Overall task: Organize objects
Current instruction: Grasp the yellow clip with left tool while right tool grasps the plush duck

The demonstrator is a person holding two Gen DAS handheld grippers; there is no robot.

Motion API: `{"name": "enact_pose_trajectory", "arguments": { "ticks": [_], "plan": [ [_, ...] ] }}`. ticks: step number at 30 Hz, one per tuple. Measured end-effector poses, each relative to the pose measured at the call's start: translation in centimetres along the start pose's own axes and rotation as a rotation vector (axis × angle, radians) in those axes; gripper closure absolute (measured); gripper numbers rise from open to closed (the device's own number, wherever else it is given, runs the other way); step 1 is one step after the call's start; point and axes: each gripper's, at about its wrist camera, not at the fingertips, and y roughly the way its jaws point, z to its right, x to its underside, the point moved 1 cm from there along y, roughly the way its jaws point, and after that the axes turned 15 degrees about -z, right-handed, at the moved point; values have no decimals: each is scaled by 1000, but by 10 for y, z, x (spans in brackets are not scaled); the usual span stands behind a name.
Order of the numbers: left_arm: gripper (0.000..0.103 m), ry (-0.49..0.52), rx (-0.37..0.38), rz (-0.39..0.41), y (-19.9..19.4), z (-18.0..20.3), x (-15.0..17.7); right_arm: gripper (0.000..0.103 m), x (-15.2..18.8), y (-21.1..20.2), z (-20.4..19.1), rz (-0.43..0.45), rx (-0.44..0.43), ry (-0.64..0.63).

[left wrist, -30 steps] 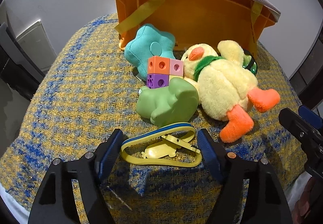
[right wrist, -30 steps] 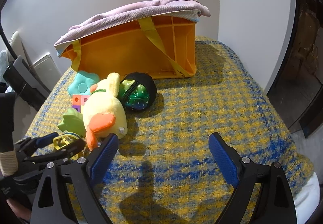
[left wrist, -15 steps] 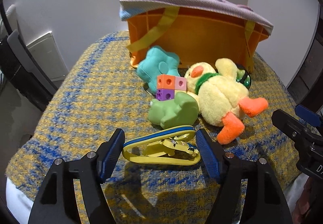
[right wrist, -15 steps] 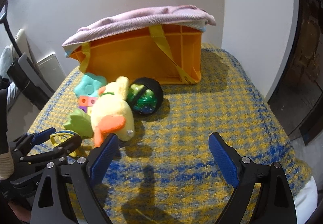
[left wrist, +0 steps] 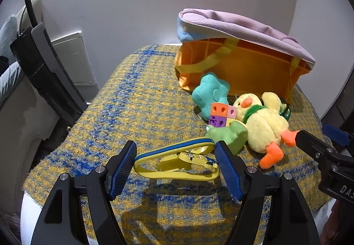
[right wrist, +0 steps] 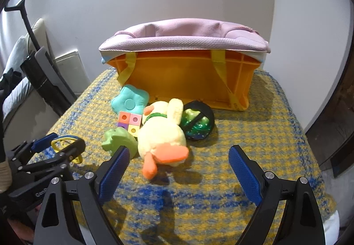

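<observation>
I have the yellow sandal (left wrist: 177, 162) clamped between the left gripper (left wrist: 174, 165) pads, lifted clear of the blanket (left wrist: 132, 99). The right gripper (right wrist: 177, 169) is wide open, empty. The orange basket (right wrist: 188, 81) lies tipped on its side. In front of its mouth sit the duck (right wrist: 161, 136), blocks (right wrist: 129, 122), teal star (right wrist: 130, 102), green toy (right wrist: 119, 140) and ball (right wrist: 198, 123). Nothing is packed yet, so nearly all is left.

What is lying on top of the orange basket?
A pink cloth lies over the orange basket, covering its whole top. What the basket holds cannot be seen, because the cloth hides it.
</observation>
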Motion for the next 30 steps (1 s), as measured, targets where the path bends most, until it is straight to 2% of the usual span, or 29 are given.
{"name": "enact_pose_trajectory", "arguments": {
  "ticks": [5,17,23,26,28,30],
  "plan": [
    [30,-10,9,-2,1,-12,-4,12,-9,12,-3,-21,20,15],
    [30,-15,-12,13,16,-28,-21,12,-25,46,-15,-68,-11,45],
    [30,-39,-6,-19,28,-32,-21,13,-29,68,-15,-118,-18,60],
    [30,-34,-15,-27,32,-28,-20,19,-28,74,-14,-135,-43,58],
    [30,-28,-18,-28,33,-26,-19,30,-27,78,-15,-142,-50,52],
    [30,-23,-15,-30,33,-23,-18,36,-26,82,-14,-152,-82,50]
  ]
}}
